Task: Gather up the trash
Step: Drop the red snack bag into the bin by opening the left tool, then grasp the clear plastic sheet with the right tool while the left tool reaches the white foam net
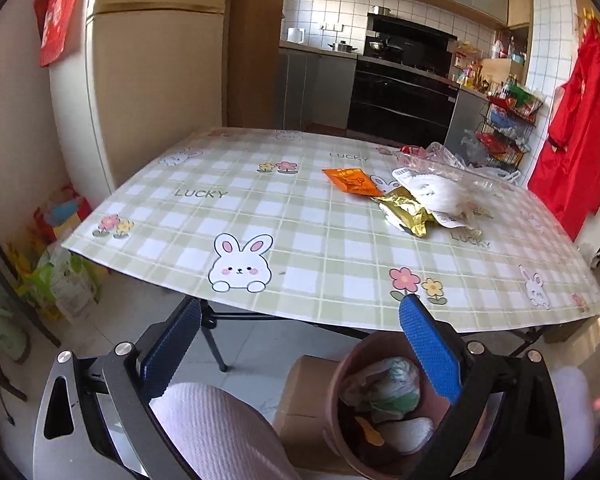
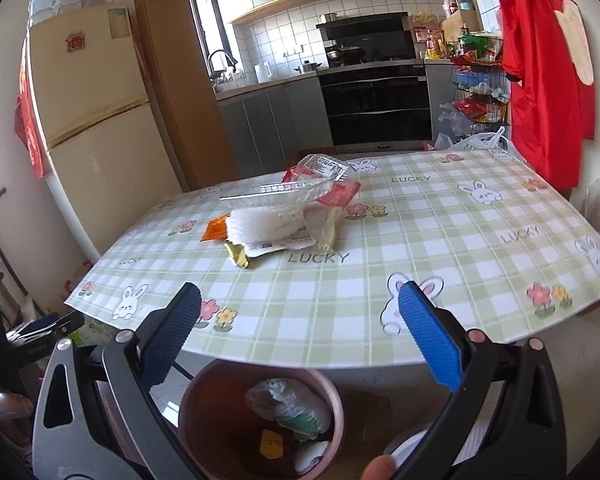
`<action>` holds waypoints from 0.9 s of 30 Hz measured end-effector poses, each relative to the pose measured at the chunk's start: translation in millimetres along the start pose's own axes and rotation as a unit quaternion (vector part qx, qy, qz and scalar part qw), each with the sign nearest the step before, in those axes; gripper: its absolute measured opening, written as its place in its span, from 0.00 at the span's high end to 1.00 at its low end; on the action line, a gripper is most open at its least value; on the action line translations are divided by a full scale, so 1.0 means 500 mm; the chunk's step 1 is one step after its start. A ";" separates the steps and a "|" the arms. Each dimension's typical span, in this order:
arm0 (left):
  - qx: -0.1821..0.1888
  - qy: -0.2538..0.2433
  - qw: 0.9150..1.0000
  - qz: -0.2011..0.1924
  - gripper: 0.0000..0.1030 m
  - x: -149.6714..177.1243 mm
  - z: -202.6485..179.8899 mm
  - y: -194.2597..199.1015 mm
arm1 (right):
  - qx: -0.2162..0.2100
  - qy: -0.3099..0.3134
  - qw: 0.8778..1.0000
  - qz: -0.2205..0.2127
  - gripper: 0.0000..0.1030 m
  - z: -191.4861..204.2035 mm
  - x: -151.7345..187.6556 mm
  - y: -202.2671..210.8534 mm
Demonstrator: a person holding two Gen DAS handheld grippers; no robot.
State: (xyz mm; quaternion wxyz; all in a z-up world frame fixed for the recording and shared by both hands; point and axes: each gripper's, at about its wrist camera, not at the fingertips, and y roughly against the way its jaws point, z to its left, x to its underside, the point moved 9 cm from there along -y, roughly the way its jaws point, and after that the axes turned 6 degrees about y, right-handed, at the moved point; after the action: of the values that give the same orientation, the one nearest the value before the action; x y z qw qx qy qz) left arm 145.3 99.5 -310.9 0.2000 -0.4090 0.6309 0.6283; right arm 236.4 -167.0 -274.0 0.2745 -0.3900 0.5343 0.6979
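Trash lies in a heap on the checked tablecloth (image 1: 300,216): an orange packet (image 1: 351,181), a gold foil wrapper (image 1: 406,210), a white wrapper (image 1: 440,194) and a clear plastic tray (image 2: 288,192). In the right wrist view the heap sits left of centre, with the white wrapper (image 2: 266,222) and gold wrapper (image 2: 236,254) in front. A brown bin (image 2: 212,400) holding some trash stands on the floor under the near table edge; it also shows in the left wrist view (image 1: 336,392). My left gripper (image 1: 300,316) and right gripper (image 2: 300,300) are open and empty, both short of the near table edge.
A cream fridge (image 1: 156,80) stands to the left. The kitchen counter and black oven (image 2: 376,100) are behind the table. A red garment (image 2: 540,60) hangs at right beside a wire rack (image 2: 476,96). A cardboard box (image 1: 300,400) sits by the bin. Bags lie on the floor at left (image 1: 64,280).
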 end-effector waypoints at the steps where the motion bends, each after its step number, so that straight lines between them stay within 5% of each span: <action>1: 0.000 -0.005 1.000 0.001 0.06 -0.008 0.003 -0.008 | -0.005 0.002 1.000 0.004 0.05 -0.003 -0.015 -0.015; 6: 0.041 0.011 0.999 0.003 0.06 -0.057 0.013 -0.043 | -0.032 -0.005 0.999 0.005 0.05 -0.030 -0.089 -0.096; 11: 0.048 -0.026 0.999 0.006 0.06 -0.098 -0.010 -0.079 | -0.075 -0.030 0.996 0.032 0.06 -0.053 -0.130 -0.218; 18: 0.064 -0.055 0.996 0.001 0.06 -0.140 -0.048 -0.136 | -0.102 -0.127 0.985 0.062 0.07 -0.083 -0.153 -0.396; 27: 0.088 -0.058 0.994 0.005 0.06 -0.150 -0.098 -0.182 | -0.165 -0.288 0.939 0.093 0.36 -0.071 -0.133 -0.526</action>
State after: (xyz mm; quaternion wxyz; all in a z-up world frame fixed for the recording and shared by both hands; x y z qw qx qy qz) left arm 271.8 84.0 -304.2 0.2679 -0.3495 0.6733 0.5939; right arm 492.0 -125.4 -362.5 0.2825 -0.1609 0.3437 0.8810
